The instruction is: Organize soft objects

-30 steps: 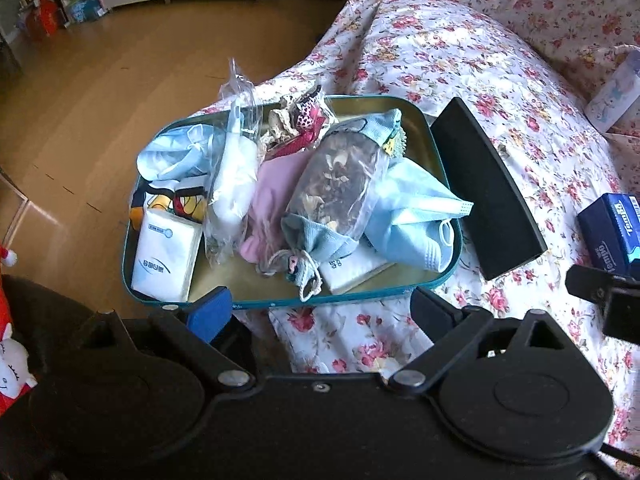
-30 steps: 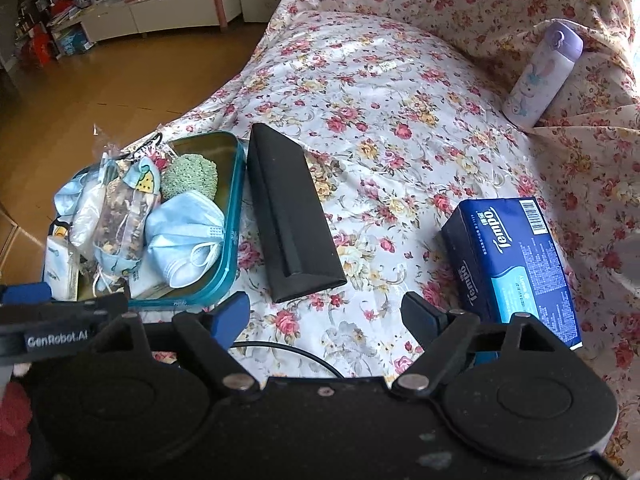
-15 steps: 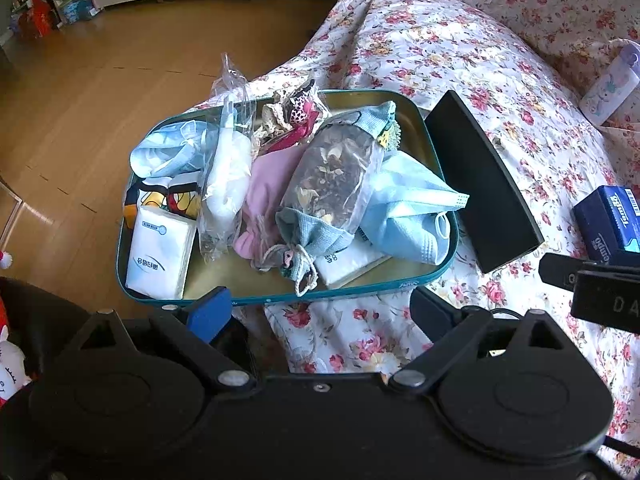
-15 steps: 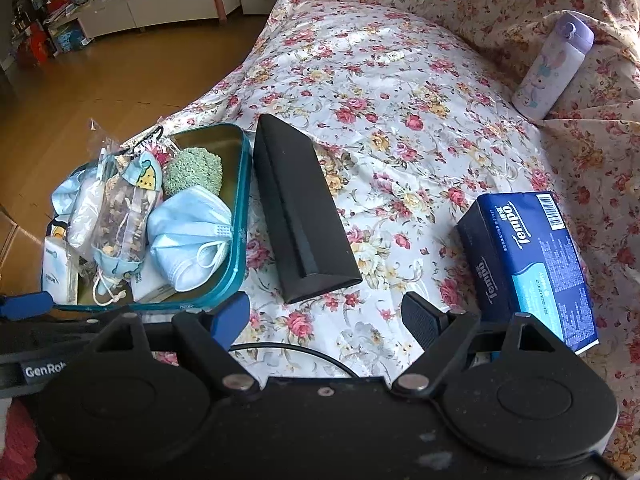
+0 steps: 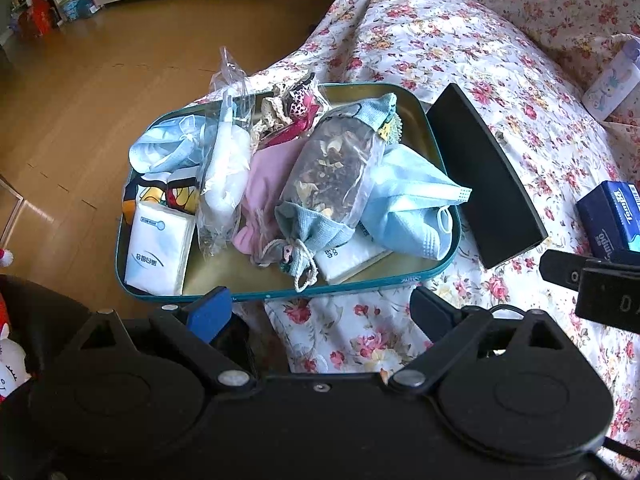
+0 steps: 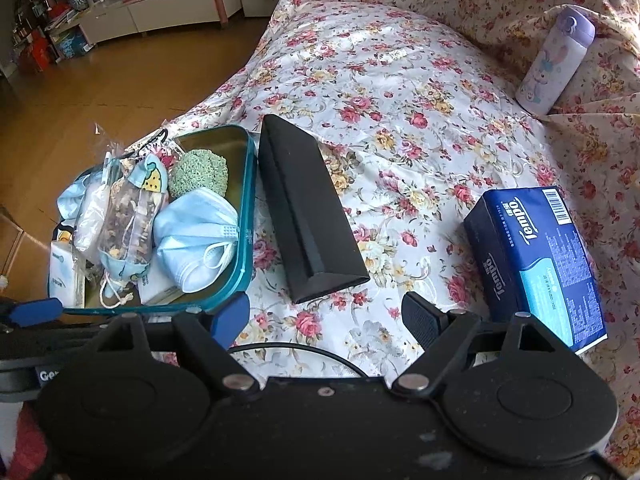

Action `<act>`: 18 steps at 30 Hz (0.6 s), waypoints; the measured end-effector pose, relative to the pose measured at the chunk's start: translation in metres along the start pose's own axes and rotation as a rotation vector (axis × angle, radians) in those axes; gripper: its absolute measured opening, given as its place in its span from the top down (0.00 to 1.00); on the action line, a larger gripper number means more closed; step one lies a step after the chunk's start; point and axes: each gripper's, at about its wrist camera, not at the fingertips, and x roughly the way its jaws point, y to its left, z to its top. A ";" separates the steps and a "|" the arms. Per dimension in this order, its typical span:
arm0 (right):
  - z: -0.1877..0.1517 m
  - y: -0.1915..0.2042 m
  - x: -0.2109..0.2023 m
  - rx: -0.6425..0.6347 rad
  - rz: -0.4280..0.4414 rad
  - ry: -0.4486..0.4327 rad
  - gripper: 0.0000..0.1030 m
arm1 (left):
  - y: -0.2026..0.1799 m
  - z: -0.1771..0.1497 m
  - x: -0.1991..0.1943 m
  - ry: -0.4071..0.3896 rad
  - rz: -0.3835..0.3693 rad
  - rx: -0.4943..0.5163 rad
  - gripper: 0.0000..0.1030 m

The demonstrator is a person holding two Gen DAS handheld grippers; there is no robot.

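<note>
A teal-rimmed tin tray sits at the edge of the flowered sofa cover, piled with soft things: blue face masks, a mesh pouch of dried bits, a pink cloth, a white tissue pack, a clear bag and a green sponge. My left gripper is open and empty just before the tray's near rim. My right gripper is open and empty over the cover, between the tray and the tissue box.
A black wedge-shaped case lies right of the tray. A blue Tempo tissue box lies further right. A lilac bottle leans at the sofa back. Wooden floor lies left of the tray.
Both grippers have drawn back slightly, so the tray and case sit a little higher in view. Nothing was taken hold of or moved.
</note>
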 end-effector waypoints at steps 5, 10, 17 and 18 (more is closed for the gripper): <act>0.000 0.000 -0.001 0.006 0.005 -0.002 0.20 | -0.001 0.000 0.000 0.003 -0.001 0.001 0.10; 0.000 0.000 -0.001 0.007 0.008 -0.002 0.20 | 0.000 0.000 0.001 0.006 -0.005 0.000 0.10; 0.000 0.000 -0.001 0.009 0.009 0.000 0.20 | -0.001 0.000 0.000 0.007 -0.014 0.003 0.10; 0.000 0.000 -0.001 0.008 0.009 0.000 0.20 | -0.001 0.000 0.000 0.007 -0.015 0.003 0.10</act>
